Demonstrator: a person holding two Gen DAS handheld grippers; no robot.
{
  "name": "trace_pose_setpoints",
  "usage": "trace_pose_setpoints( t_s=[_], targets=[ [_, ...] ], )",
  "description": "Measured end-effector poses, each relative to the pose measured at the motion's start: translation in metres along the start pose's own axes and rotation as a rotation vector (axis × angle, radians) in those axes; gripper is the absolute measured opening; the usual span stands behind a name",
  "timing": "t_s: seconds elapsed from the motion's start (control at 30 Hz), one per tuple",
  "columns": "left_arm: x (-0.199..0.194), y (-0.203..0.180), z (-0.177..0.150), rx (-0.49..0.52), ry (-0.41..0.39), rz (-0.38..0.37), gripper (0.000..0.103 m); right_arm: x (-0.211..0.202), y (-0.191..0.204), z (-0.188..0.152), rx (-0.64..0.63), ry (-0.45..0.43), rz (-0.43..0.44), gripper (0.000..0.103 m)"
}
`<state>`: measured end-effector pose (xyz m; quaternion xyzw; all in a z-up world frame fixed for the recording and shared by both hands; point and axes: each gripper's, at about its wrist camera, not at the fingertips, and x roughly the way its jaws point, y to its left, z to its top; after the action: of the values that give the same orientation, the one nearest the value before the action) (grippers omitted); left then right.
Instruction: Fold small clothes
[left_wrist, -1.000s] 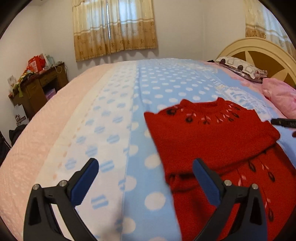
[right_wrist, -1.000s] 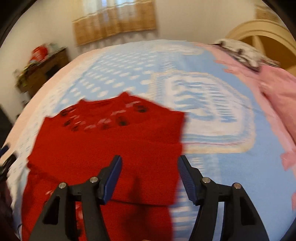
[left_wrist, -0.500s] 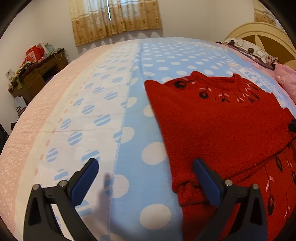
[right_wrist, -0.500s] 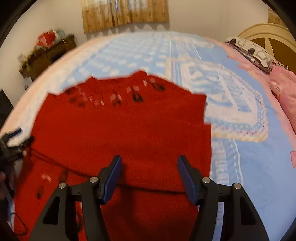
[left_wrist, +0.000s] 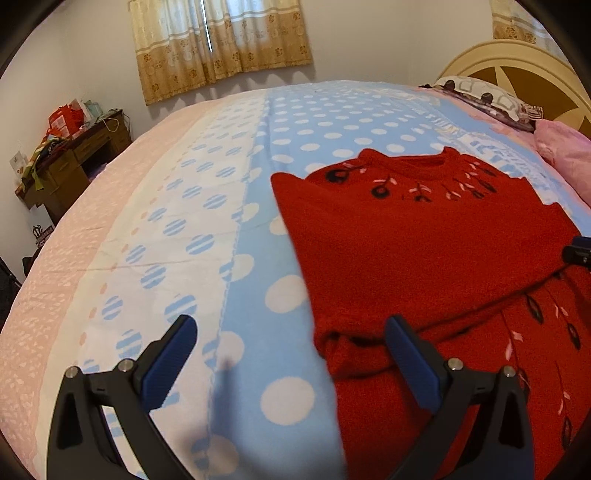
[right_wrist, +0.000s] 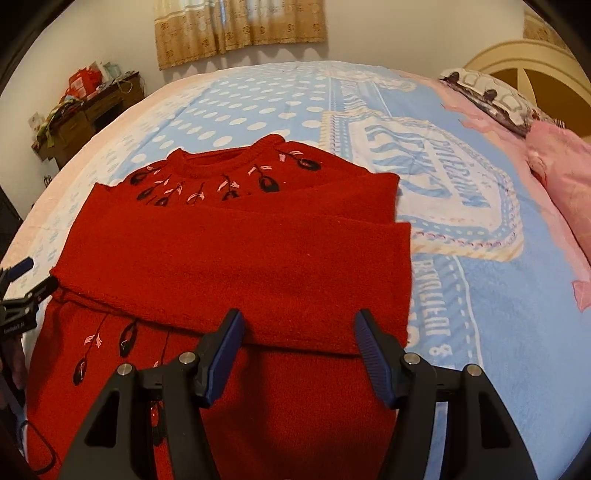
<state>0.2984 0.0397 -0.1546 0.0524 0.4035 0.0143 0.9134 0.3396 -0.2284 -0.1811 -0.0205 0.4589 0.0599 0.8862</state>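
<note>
Both are seen open and empty: the left hand-held gripper (left_wrist: 290, 349) spread wide at the red sweater's (left_wrist: 424, 251) edge, the right hand-held gripper (right_wrist: 298, 341) narrower above its folded sleeve.

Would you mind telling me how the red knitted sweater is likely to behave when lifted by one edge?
The red knitted sweater probably drapes limply: its sleeves already lie folded flat. Its fuzzy knit likely grips rather than slips.

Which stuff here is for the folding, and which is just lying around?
For the folding:
- red sweater
- left gripper, open
- right gripper, open

Just lying around:
- pink pillow
- patterned pillow
- cluttered desk
- curtains
</note>
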Motion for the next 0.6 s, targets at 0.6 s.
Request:
trace_pose_setpoints(
  t_s=[0.6],
  targets=[
    [-0.056,-0.007,-0.013,-0.001,-0.077,-0.029,0.103,-0.023,0.009,-0.025,-0.003,-0.005,0.005,0.063]
  ],
)
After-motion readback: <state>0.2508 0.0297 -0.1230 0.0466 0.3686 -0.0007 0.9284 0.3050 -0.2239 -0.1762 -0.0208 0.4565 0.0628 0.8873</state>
